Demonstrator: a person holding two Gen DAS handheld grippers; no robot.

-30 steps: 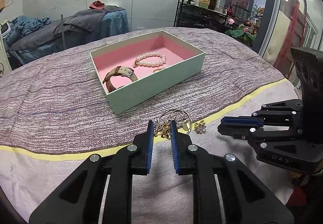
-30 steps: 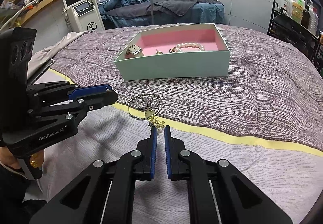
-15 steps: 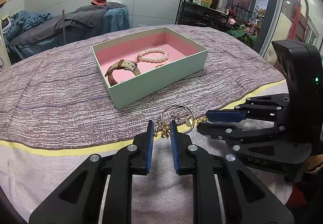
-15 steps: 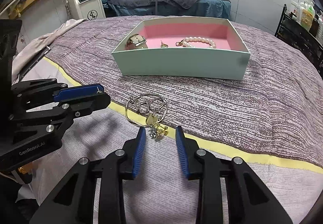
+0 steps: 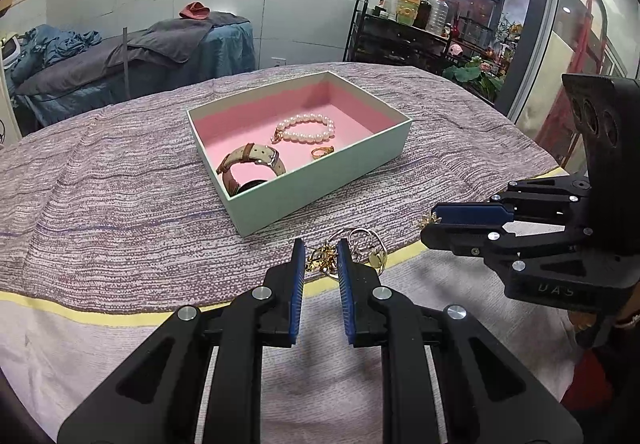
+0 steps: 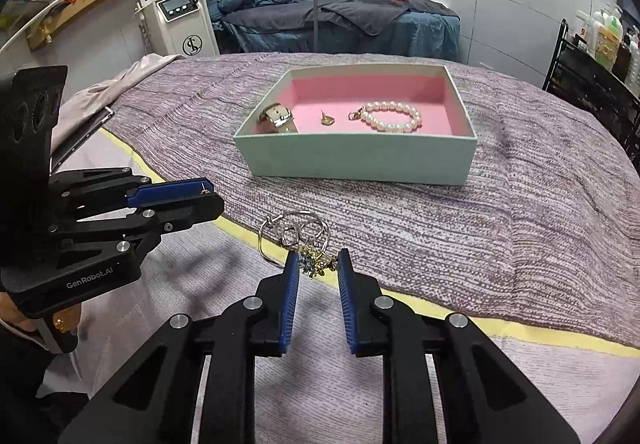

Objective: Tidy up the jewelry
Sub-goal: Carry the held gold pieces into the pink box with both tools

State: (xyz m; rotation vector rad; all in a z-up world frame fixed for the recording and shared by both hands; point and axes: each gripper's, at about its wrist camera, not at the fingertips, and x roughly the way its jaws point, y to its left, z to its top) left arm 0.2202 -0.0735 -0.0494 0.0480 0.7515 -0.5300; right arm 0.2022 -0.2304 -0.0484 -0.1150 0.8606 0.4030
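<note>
The right claw [image 6: 318, 255] is clenched on a small flower-shaped stud [image 6: 314, 267], gold with pale stones. Its jaws have just been closing, and the stud sits between the blue pads at their very tips. Seen from the left wrist, the stud juts from the end of that claw just above the cover, a little to the right of the loose jewelry.

The left claw [image 5: 320, 243] is narrowed on a gold trinket [image 5: 320, 261], a tangle of fine links caught between its fingertips. From the right wrist view only a thin pin of it shows at that claw's tip, and the claw hangs well to the left of the loose jewelry, raised off the cover.

Between the two claws, near the front edge of the bed [image 6: 520, 224], a cluster of silver hoops [image 6: 292, 230] with a small gold charm lies across the yellow stripe [image 5: 100, 314] of the cover. It lies just beyond the right claw's tips.

Further in, toward the middle of the bed, stands the open mint-green box [image 6: 360, 160] with a pink lining. It holds a tan-strapped watch [image 5: 248, 164], a pearl bracelet [image 5: 306, 128] and a gold ring [image 5: 322, 152]. The box's near wall rises between the claws and those pieces.
</note>
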